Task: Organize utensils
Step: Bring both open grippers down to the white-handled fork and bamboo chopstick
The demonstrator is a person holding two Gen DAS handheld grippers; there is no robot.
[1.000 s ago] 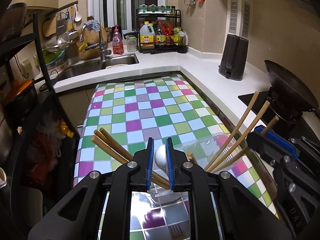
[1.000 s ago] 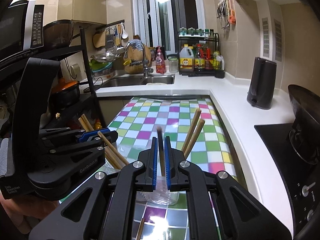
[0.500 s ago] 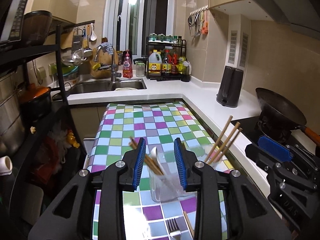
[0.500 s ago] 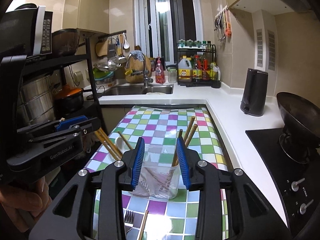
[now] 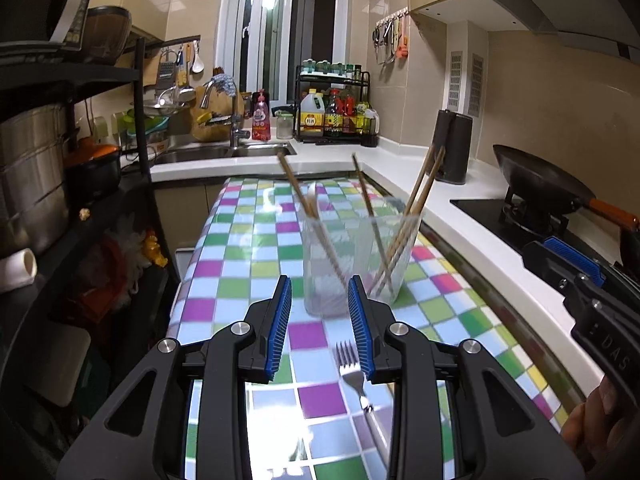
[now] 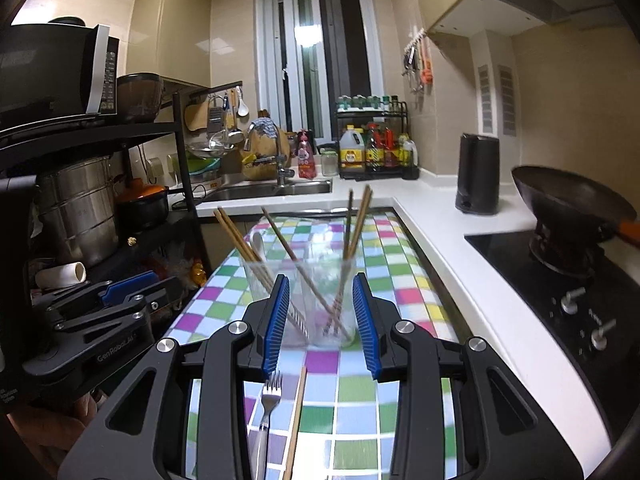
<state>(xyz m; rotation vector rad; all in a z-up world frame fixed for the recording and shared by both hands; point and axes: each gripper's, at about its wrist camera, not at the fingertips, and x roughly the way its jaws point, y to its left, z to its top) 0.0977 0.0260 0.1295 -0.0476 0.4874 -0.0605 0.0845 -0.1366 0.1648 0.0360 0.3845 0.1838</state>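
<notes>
Both tongs point forward, tilted slightly down: left tongs (image 5: 320, 320) and right tongs (image 6: 320, 320) stand parted, gripping nothing.

A cup (image 5: 356, 264) stands on the checked table (image 5: 248, 264), with chopsticks (image 5: 416, 208) leaning in it to left and right. Before the cup, nearer the cameras, a fork (image 6: 269, 404) lies on the table, and a single chopstick (image 6: 297, 420) lies just right of it. Behind the table runs the counter with the sink (image 6: 272, 190); a kettle (image 6: 478, 174) and wok (image 6: 568, 200) stand to the right.
</notes>
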